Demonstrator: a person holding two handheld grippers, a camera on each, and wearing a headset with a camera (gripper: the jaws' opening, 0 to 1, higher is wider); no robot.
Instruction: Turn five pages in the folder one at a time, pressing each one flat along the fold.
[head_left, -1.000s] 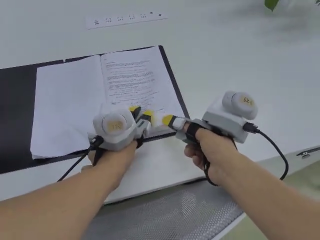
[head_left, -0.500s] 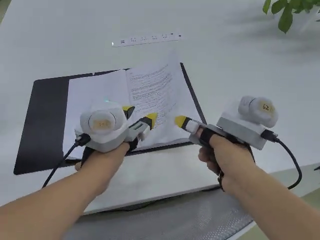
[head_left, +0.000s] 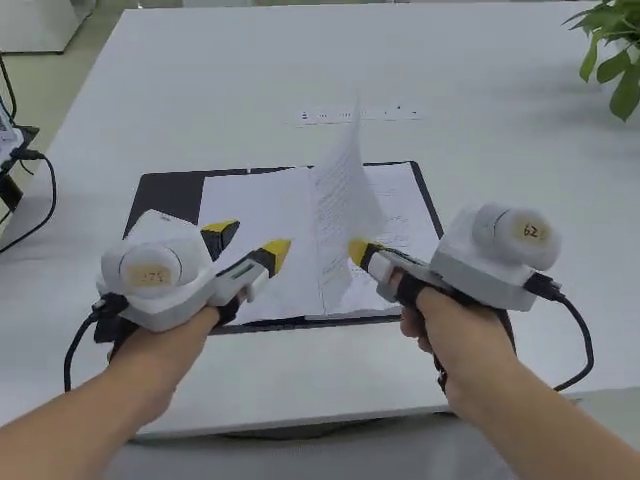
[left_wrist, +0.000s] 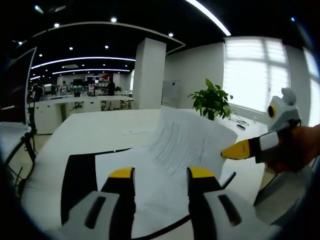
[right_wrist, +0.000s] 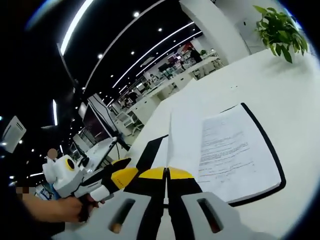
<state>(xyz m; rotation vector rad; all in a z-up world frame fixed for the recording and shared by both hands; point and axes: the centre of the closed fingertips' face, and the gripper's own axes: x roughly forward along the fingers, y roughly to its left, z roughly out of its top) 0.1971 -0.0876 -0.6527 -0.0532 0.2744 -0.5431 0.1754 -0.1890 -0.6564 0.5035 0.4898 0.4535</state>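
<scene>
I hold one page (head_left: 340, 190) pinched upright over the open folder (head_left: 165, 195).
Head view: the folder lies on the white workbench (head_left: 300, 60); my right gripper (head_left: 358, 250) grips the page's lower edge near the fold, and my left gripper (head_left: 248, 240) hovers over the folder's left half. Left gripper view: its jaws stand apart with nothing between them, the raised page ahead. Right gripper view: the jaws are clamped on the page's edge, with a printed sheet flat to the right.
</scene>
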